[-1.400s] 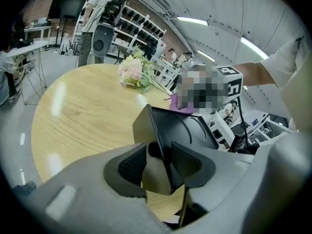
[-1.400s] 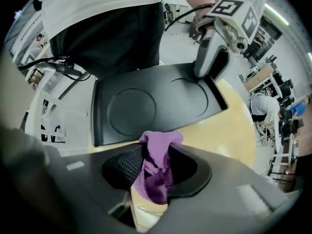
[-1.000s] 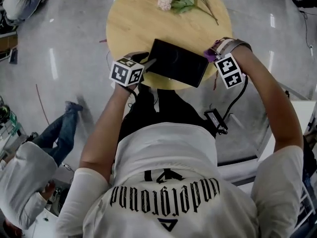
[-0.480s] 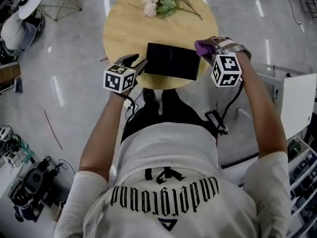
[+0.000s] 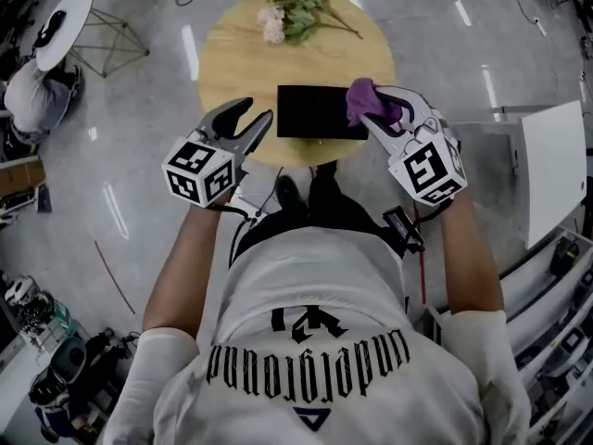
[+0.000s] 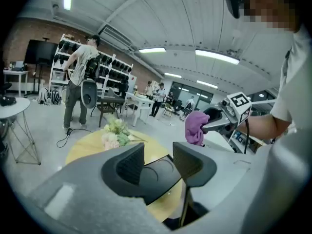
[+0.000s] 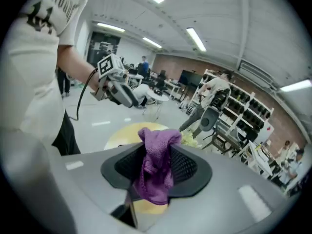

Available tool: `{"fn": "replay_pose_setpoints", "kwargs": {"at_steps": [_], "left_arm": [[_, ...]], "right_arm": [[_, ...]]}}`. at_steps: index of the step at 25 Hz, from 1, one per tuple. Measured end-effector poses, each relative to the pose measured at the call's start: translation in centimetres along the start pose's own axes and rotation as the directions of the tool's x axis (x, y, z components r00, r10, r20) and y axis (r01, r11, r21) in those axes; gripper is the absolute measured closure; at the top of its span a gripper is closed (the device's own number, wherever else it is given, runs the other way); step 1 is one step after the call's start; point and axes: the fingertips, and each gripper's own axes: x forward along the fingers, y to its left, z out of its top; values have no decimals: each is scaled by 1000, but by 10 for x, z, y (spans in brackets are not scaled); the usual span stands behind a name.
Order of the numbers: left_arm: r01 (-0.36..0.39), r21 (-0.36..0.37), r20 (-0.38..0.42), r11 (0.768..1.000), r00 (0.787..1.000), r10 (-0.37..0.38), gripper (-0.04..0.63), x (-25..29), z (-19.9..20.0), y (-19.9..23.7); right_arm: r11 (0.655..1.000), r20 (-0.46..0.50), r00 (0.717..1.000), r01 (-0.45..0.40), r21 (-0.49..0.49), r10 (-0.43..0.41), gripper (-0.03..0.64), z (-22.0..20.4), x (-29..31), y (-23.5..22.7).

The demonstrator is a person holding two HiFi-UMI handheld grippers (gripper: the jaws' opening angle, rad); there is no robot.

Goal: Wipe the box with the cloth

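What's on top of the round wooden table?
A flat black box and a bunch of flowers beyond it. The cloth in the right claw hides the box's right end.

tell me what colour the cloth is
Purple. The cloth shows best in the right gripper view.

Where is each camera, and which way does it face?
Head view: on the head, steeply down at table, box, left gripper, right gripper, arms, shirt.
Left gripper view: on the left gripper, jaws just opening, empty; faces across the box to the right gripper.
Right gripper view: on the right gripper, shut on the cloth; faces the left gripper and the person's torso.
Shared: all three show the cloth.
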Motion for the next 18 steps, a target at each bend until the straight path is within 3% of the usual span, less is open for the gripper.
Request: {"fn": "replay_pose_setpoints", "kwargs": {"at_steps": [6, 10, 13, 18], "left_arm": [[32, 84, 154, 996, 987, -45, 420, -51, 60, -44], [10, 147, 238, 989, 970, -45, 512, -90, 82, -85], [-5, 187, 286, 982, 957, -49, 560, -110, 91, -105], [-10, 205, 313, 979, 948, -56, 591, -135, 109, -114]], "right_arm": [[963, 167, 966, 157, 221, -196, 463, 65, -66, 8], [914, 237, 922, 215, 345, -307, 463, 89, -107, 26], [899, 259, 904, 232, 371, -340, 463, 99, -123, 38], [895, 235, 905, 256, 366, -355, 463, 108, -135, 45]]}}
